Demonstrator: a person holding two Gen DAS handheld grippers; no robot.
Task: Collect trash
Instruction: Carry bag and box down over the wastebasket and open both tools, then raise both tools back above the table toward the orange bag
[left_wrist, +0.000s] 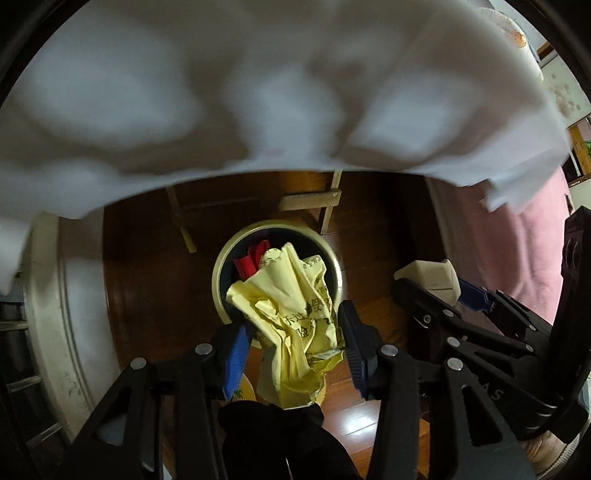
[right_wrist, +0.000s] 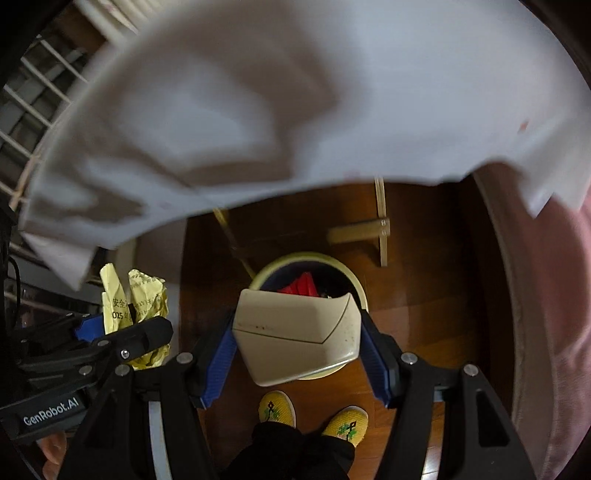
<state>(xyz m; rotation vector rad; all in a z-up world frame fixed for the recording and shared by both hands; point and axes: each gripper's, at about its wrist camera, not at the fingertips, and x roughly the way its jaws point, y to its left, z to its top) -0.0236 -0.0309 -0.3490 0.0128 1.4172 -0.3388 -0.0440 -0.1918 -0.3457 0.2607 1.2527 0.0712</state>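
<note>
My left gripper (left_wrist: 291, 347), jaws clamped on crumpled yellow paper (left_wrist: 291, 314); my right gripper (right_wrist: 299, 354), jaws clamped on a beige box (right_wrist: 295, 332). Both hang above the trash bin (right_wrist: 360, 291) on the wooden floor (right_wrist: 424, 295).

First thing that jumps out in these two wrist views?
The crumpled yellow paper clamped in the left gripper, right above the round bin on the wood floor. Beside it, the right gripper holds a beige carton over the same bin; a white cloth hangs overhead.
</note>
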